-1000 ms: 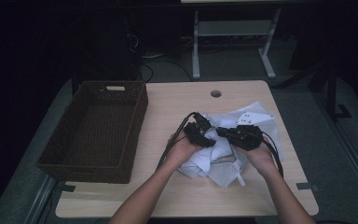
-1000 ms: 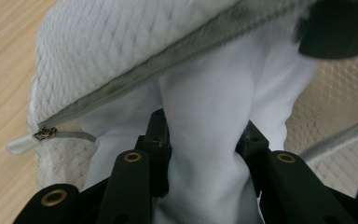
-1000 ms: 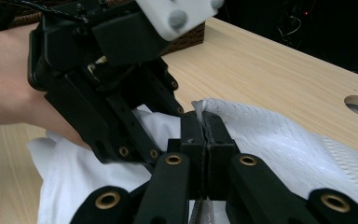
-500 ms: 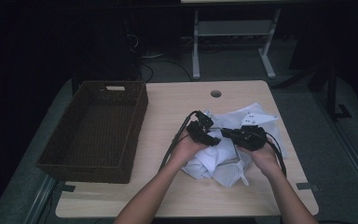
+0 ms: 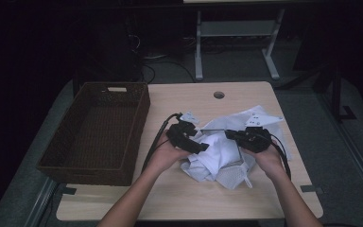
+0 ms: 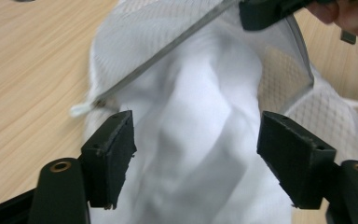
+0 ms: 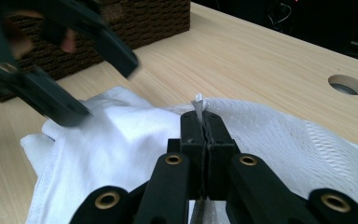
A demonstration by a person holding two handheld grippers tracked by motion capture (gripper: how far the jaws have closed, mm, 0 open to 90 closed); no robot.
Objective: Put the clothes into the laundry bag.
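Black jaws of the right gripper (image 7: pixel 204 128) are clamped on the edge of a white mesh laundry bag (image 7: pixel 307 140). The left gripper (image 6: pixel 196 156) has just been opening; its pads stand wide over the bunched white cloth (image 6: pixel 191 154), not pressing it. The bundle lies right of the dark woven basket (image 5: pixel 94 127) on the pale wooden table (image 5: pixel 179 99).

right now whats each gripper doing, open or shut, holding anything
Left gripper: jaws have just been opening, now open over the white cloth, not pressing it.
Right gripper: shut on the mesh bag edge.
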